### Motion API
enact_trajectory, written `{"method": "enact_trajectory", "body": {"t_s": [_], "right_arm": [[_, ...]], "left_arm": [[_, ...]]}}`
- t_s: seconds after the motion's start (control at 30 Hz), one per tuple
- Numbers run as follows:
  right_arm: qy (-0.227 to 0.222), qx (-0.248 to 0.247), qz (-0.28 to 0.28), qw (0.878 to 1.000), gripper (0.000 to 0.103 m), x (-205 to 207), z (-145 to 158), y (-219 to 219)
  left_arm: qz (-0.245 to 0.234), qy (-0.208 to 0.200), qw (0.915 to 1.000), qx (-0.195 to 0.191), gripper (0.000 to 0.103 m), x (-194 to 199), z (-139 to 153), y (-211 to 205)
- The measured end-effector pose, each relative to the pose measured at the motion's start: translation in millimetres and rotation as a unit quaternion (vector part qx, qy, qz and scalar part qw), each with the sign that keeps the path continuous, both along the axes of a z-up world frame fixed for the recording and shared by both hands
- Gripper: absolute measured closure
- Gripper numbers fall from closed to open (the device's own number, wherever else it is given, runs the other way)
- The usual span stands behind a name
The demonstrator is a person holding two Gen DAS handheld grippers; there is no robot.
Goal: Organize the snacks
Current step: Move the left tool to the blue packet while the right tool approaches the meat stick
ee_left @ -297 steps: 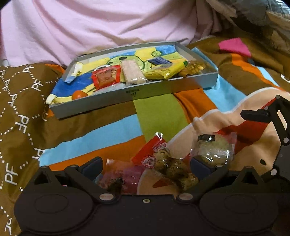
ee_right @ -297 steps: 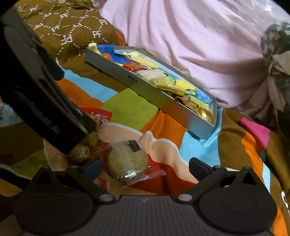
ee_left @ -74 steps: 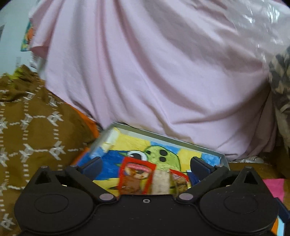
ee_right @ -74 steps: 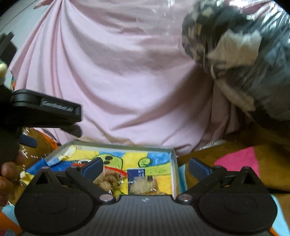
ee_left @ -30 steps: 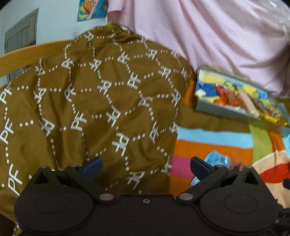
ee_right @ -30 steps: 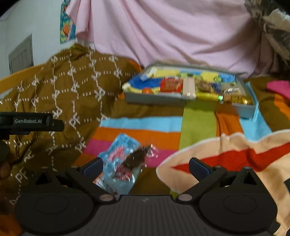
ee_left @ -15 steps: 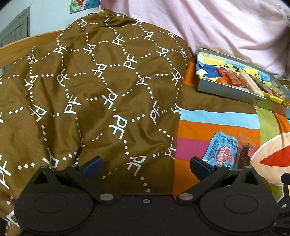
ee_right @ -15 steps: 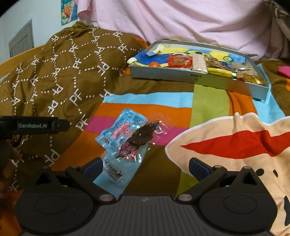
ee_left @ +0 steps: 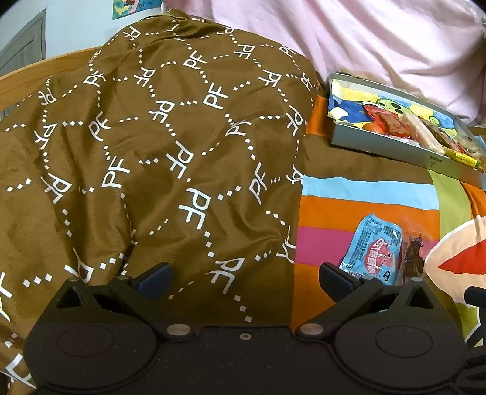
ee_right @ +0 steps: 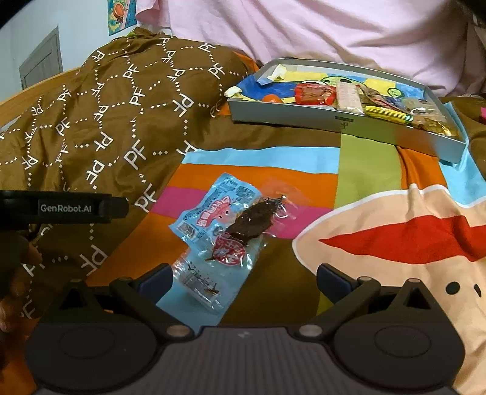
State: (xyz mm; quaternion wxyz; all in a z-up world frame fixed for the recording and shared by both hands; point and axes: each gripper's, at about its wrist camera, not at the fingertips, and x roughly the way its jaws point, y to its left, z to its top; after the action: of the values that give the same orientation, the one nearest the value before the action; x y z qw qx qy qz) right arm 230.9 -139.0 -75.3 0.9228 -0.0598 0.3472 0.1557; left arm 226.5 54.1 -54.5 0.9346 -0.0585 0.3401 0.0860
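Your right tool [ee_right: 243,281] and left tool [ee_left: 244,278] both sit spread and empty, so pinch the light, crinkly, slippery blue snack packet [ee_right: 217,209] and the clear dark-snack wrapper [ee_right: 255,224] overlapping it, on the bed's striped cover short of the tray [ee_right: 343,126], by a flat sealed edge.

A bedroom – patterned bedding [ee_left: 158,158], pink bedsheet [ee_right: 303,27]

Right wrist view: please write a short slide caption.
Open right gripper above two snack packets on a striped blanket; filled tray behind.
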Motion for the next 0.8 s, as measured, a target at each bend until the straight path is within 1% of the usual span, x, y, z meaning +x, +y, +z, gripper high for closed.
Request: {"method": "enact_trajectory", "body": {"t_s": [0.23, 0.4, 0.53, 0.63, 0.7, 0.77, 0.8], "right_arm": [[0.004, 0.006, 0.004, 1.000, 0.000, 10, -6, 8], [0.004, 0.018, -0.005, 1.000, 0.000, 30, -13, 13], [0.019, 0.022, -0.018, 0.999, 0.000, 49, -23, 14], [0.027, 0.021, -0.019, 0.999, 0.001, 52, -29, 11], [0.025, 0.012, -0.016, 0.999, 0.003, 50, -28, 11], [0.022, 0.008, -0.013, 1.000, 0.009, 47, -26, 10], [0.023, 0.008, -0.012, 1.000, 0.010, 47, -25, 8]], "left_arm": [[-0.001, -0.001, 1.0000, 0.002, 0.001, 7, -1, 3], [-0.003, -0.006, 1.0000, 0.007, 0.001, 13, 1, 6], [-0.004, -0.006, 1.0000, 0.005, 0.001, 16, 1, 7], [-0.010, -0.007, 0.9999, 0.004, 0.001, 19, 0, 6], [-0.019, -0.008, 0.9998, 0.004, 0.001, 21, -1, 4], [-0.026, -0.009, 0.9996, 0.006, 0.001, 23, -2, -1], [-0.031, -0.010, 0.9995, 0.006, 0.001, 24, -2, -3]]}}
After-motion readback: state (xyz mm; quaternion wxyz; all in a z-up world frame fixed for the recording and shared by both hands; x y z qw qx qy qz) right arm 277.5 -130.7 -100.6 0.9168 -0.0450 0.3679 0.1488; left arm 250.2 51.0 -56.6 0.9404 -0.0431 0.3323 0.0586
